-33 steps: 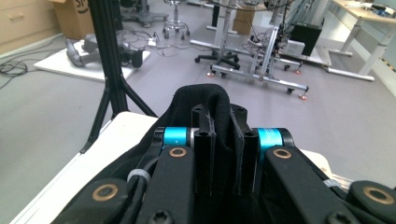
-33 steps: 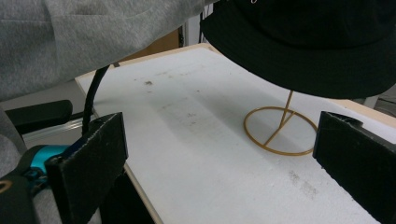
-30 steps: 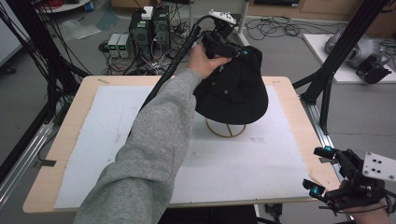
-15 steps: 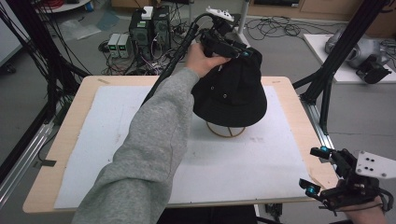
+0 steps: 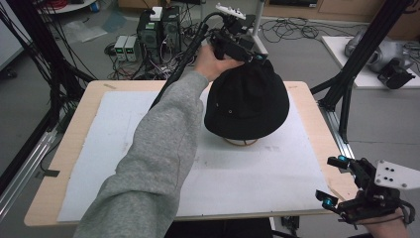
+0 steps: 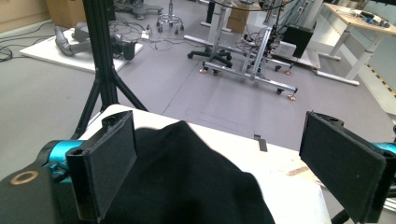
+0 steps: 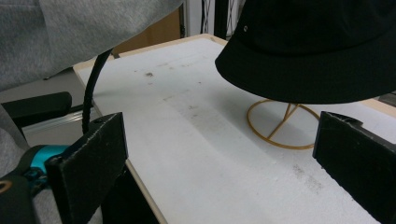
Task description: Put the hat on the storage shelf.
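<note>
**Hat on its stand, left jaws just let go**

Hat (image 5: 246, 101), black with a brim, sits on a gold wire stand (image 5: 241, 142) at the far middle of the white-covered table (image 5: 124, 124) in the high view. The left gripper (image 5: 247, 53) sits at the crown's far side, held by a hand on a grey sleeve (image 5: 153, 163). The right gripper (image 5: 334, 181) hangs off the table's near right corner, jaws wide apart, nothing between them.

The left gripper view adds what the high view hides: the left gripper (image 6: 219, 163) has just been opening, and its pads stand wide apart, clear of the black cloth (image 6: 187, 182) lying between and below them.

The right gripper view looks under the brim (image 7: 308, 88): the stand's ring base (image 7: 280, 123) rests on the white sheet, and the right gripper (image 7: 219, 168) has wide, empty jaws.
</note>
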Demonstrator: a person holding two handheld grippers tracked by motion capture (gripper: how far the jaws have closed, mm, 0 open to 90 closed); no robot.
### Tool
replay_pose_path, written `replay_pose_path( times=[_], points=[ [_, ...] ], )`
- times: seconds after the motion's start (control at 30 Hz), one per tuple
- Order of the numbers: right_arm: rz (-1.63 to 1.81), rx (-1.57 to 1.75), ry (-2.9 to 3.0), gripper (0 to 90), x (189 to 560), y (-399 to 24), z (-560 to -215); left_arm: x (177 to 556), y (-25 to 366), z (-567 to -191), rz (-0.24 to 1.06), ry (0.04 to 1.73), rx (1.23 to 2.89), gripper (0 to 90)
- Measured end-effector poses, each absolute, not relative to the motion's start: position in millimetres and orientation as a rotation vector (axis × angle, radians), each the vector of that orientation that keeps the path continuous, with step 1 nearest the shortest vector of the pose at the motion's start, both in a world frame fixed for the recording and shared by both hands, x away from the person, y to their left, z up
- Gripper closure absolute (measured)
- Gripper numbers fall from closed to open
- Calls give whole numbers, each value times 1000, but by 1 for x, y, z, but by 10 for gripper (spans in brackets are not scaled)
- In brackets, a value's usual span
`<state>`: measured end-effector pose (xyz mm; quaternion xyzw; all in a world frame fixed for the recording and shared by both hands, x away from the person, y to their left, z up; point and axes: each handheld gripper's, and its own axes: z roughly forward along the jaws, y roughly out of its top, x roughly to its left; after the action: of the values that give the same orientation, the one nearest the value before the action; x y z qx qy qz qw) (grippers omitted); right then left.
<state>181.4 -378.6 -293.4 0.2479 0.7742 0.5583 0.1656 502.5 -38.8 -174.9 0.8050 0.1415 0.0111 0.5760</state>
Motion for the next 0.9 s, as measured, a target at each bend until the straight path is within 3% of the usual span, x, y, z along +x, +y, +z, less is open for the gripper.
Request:
replay_pose_path(
  times=[0.53, 0.9],
  points=[
    [1590, 709, 2217, 23, 186, -377, -297, 482, -19, -158, 55, 309, 1904, 89],
    [1601, 723, 2194, 22, 188, -377, -296, 460, 12, -145, 166, 316, 1912, 84]
  ],
)
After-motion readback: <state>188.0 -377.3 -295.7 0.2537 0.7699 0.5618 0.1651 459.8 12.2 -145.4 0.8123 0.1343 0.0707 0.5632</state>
